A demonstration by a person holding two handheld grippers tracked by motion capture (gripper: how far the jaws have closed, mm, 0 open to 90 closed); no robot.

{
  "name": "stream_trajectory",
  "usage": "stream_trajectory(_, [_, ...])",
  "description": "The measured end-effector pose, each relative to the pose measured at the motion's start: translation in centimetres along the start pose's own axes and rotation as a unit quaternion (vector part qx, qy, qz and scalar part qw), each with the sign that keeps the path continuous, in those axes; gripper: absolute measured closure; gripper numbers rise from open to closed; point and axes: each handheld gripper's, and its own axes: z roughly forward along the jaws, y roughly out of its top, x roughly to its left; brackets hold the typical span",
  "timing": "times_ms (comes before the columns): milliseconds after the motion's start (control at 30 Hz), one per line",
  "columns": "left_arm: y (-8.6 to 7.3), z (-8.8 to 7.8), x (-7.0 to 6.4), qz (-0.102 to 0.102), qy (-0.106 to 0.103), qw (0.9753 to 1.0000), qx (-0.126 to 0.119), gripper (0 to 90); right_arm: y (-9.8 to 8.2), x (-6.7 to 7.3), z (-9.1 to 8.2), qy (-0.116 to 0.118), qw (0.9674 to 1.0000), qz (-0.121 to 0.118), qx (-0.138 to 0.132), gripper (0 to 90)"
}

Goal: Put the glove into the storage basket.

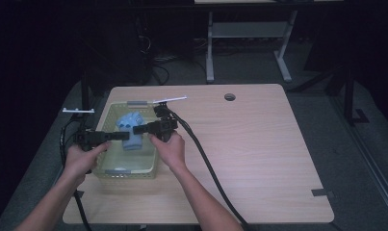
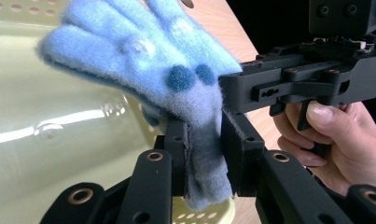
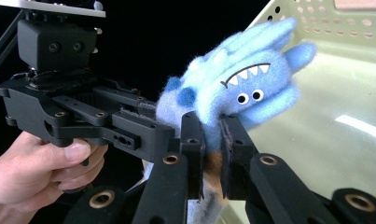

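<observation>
While pinched, glove (image 2: 176, 88) sits between both grippers' fingers (image 2: 176, 140).

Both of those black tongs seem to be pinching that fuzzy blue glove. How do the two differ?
The left tongs reach in from the basket's left side; the right tongs come from its right. In the left gripper view the left tongs pinch the glove at its plain cuff end, below two dark blue dots; the right tongs grip near the side with a toothy face. Both are shut on the glove, holding it above the basket, each in one hand.
</observation>
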Motion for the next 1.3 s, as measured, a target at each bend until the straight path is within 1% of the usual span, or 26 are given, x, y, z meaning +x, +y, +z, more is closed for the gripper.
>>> stream_trajectory(100, [-0.1, 0.0, 0.4, -0.002, -0.001, 1.0000, 0.000, 72.0, 0.0, -0.2, 0.4, 0.001, 1.0000, 0.003, -0.001, 81.4])
stream_trajectory(167, [-0.1, 0.0, 0.7, -0.008, -0.003, 1.0000, 0.000, 72.0, -0.1, -0.3, 0.6, 0.002, 1.0000, 0.004, 0.001, 81.3])
stream_trajectory(233, [-0.1, 0.0, 0.9, -0.007, -0.001, 1.0000, 0.003, 72.0, -0.1, -0.4, 0.8, 0.002, 1.0000, 0.006, 0.000, 81.3])
stream_trajectory(300, [0.0, 0.1, 1.4, -0.010, -0.001, 0.9999, 0.005, 71.9, -0.2, -0.7, 1.2, 0.003, 0.9999, 0.011, 0.001, 81.3])
stream_trajectory(400, [0.0, 0.1, 1.7, -0.014, -0.002, 0.9999, 0.005, 72.0, -0.2, -0.9, 1.5, 0.004, 0.9999, 0.012, 0.000, 81.3])
stream_trajectory(467, [0.0, 0.2, 2.2, -0.014, 0.000, 0.9999, 0.010, 72.0, -0.3, -1.2, 1.9, 0.003, 0.9999, 0.016, -0.001, 81.3])
stream_trajectory(633, [-0.1, 0.3, 2.5, -0.015, 0.002, 0.9998, 0.012, 72.0, -0.4, -1.4, 2.3, 0.002, 0.9998, 0.020, 0.001, 81.3])
stream_trajectory(867, [-0.3, 0.4, 3.4, -0.021, 0.006, 0.9996, 0.016, 72.0, -0.5, -1.8, 3.1, 0.000, 0.9996, 0.027, 0.007, 81.3])
stream_trajectory(1000, [-0.3, 0.5, 3.6, -0.017, 0.011, 0.9995, 0.023, 72.0, -0.6, -2.1, 3.6, -0.004, 0.9996, 0.028, 0.008, 81.3])
stream_trajectory(1167, [-0.3, 0.6, 3.9, -0.020, 0.012, 0.9993, 0.029, 71.9, -0.7, -2.2, 3.8, -0.006, 0.9994, 0.031, 0.012, 81.2])
stream_trajectory(1300, [-0.3, 0.8, 4.0, -0.016, 0.019, 0.9991, 0.035, 71.9, -0.8, -2.4, 4.1, -0.010, 0.9993, 0.033, 0.017, 81.2])
